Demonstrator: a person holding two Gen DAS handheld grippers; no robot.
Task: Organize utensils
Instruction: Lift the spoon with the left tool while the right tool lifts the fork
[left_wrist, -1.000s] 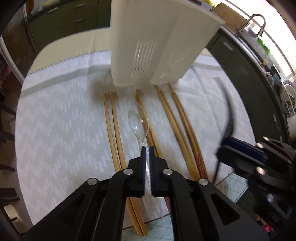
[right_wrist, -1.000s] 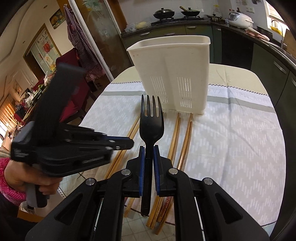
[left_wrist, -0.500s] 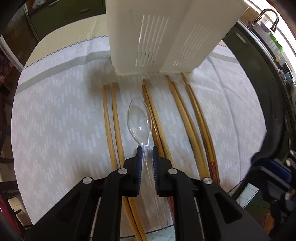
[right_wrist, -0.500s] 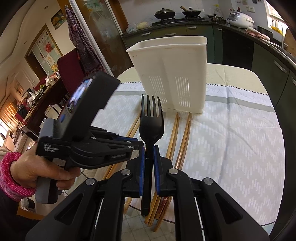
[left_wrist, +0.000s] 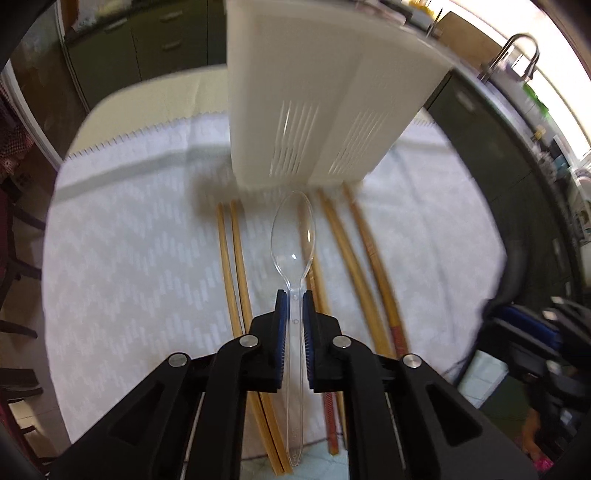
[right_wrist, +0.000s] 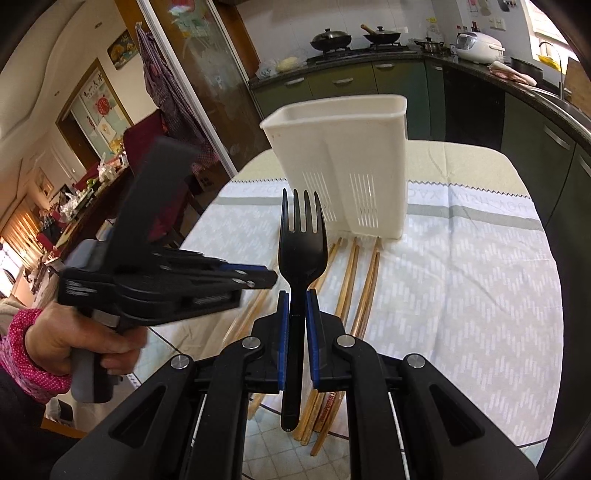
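**Two light utensils held, holder waiting**

The left gripper (left_wrist: 293, 308) is clamped on the clear spoon (left_wrist: 293, 236) at its thin neck, above the chopsticks (left_wrist: 231, 258). It looks light, slippery, brittle. The right gripper (right_wrist: 294, 308) is clamped on the black fork (right_wrist: 301, 251), stiffer. The holder (right_wrist: 343, 162) stands behind.

No legible text. Tablecloth (right_wrist: 461, 236) has a woven line of letters in its grey band, beyond the fingers beside the white holder (right_wrist: 354, 166), seen upside down, too small to read. Small white print on left gripper (right_wrist: 273, 278) body, left of the fingers, is blurred. Wall posters far left: unreadable.
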